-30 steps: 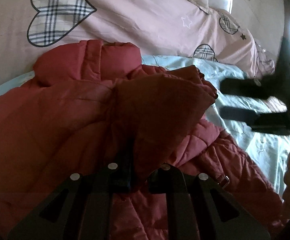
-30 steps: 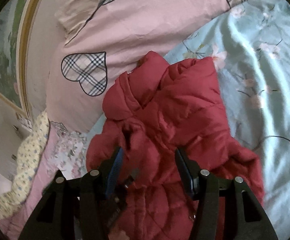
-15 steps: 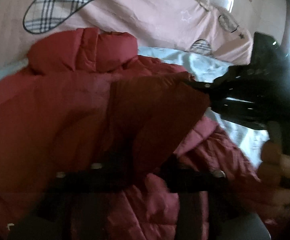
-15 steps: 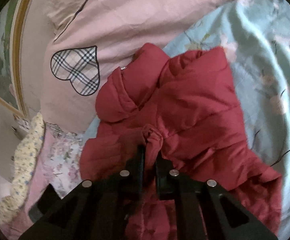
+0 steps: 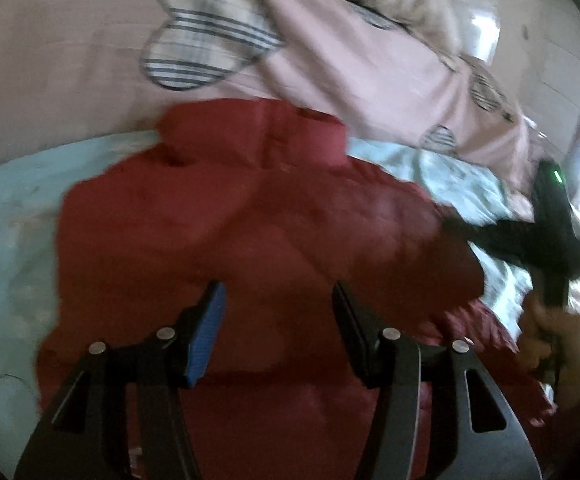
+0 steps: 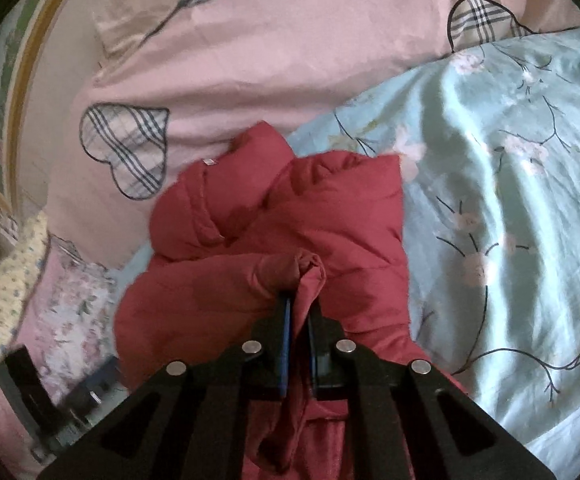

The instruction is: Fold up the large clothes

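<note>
Right wrist view: right gripper (image 6: pixel 297 320), fingers pinched tight on a bunched fold of the red quilted puffer jacket (image 6: pixel 330 216). Left wrist view, blurred: left gripper (image 5: pixel 278 312) above the jacket (image 5: pixel 250 220), fingers about half apart and opening, nothing between them. The jacket lies on the pale blue floral bedsheet (image 6: pixel 510 220). Beyond it, the pink duvet with plaid hearts (image 6: pixel 270 60). Only the left view shows the hand (image 5: pixel 546 340) holding the right gripper.

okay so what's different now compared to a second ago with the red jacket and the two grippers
The left gripper let go of the red jacket and pulled back, jaws opening. The right gripper closed onto a jacket fold. The jacket stays on the blue floral sheet.
</note>
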The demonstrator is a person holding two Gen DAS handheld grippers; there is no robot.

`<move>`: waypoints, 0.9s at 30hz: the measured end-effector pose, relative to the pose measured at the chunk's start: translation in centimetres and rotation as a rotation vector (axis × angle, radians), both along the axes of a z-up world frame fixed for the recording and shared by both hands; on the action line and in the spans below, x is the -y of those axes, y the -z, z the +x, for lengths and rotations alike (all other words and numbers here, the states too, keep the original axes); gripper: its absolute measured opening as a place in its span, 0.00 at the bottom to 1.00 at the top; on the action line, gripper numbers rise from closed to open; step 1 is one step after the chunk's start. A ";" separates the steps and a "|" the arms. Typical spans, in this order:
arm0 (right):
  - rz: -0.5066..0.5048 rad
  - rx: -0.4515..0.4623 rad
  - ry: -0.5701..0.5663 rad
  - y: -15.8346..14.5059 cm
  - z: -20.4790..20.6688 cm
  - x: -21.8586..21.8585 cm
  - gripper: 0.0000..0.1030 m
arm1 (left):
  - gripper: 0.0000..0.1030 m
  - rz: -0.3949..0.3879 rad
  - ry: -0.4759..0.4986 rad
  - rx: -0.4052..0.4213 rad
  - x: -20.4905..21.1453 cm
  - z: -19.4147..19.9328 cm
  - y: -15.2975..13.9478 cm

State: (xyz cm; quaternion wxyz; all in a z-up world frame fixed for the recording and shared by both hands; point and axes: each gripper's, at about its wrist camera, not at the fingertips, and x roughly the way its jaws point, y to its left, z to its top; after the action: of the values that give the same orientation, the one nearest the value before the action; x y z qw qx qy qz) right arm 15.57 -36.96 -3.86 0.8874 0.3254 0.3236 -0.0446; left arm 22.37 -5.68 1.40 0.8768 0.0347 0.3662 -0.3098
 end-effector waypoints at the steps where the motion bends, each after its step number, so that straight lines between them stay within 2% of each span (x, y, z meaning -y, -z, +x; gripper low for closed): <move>1: -0.011 -0.008 -0.001 0.4 0.1 -0.1 0.06 | 0.53 0.008 -0.033 0.003 -0.7 0.9 0.0; 3: -0.021 -0.020 -0.004 0.8 0.3 -0.2 0.06 | 0.53 0.015 -0.085 -0.004 -1.8 2.5 0.3; 6: -0.036 -0.031 -0.009 1.3 0.6 -0.3 0.07 | 0.53 0.036 -0.133 -0.057 -3.2 4.9 1.9; 7: -0.037 -0.038 -0.015 1.3 0.6 -0.3 0.09 | 0.53 0.052 -0.149 -0.076 -3.4 5.6 2.7; 8: -0.039 -0.041 -0.013 1.1 0.5 -0.4 0.17 | 0.53 0.070 -0.155 -0.101 -3.5 6.4 3.7; 9: -0.056 -0.044 0.002 0.6 0.2 -0.6 0.18 | 0.53 0.084 -0.162 -0.117 -3.5 6.6 4.6; 13: -0.231 0.025 0.101 -3.2 -2.0 -2.5 0.21 | 0.53 0.116 -0.172 -0.102 -3.3 6.4 5.9; 15: -0.296 0.098 0.077 -5.1 -3.0 -4.5 0.23 | 0.53 0.134 -0.178 -0.091 -3.0 6.1 6.0; 16: -0.311 0.105 0.032 -5.3 -2.6 -5.6 0.28 | 0.53 0.135 -0.182 -0.093 -3.0 6.1 6.1; 18: -0.337 0.070 -0.066 -4.8 -1.3 -7.8 0.34 | 0.53 0.140 -0.186 -0.094 -2.8 6.2 6.2; 21: -0.397 -0.020 -0.171 -2.6 1.0 -10.4 0.34 | 0.53 0.154 -0.191 -0.089 -2.8 6.1 6.1; 24: -0.442 -0.138 -0.159 0.5 2.5 -10.5 0.33 | 0.53 0.162 -0.189 -0.089 -2.8 6.2 5.9; 27: -0.473 -0.192 -0.113 2.3 2.9 -9.5 0.31 | 0.53 0.188 -0.170 -0.083 -2.8 5.9 5.5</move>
State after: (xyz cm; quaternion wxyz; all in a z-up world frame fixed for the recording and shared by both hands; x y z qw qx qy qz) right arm 18.44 -27.51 -6.15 0.9050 0.0848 0.4047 -0.1003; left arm 28.31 -2.92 -4.14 0.8768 0.0727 0.4313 -0.1997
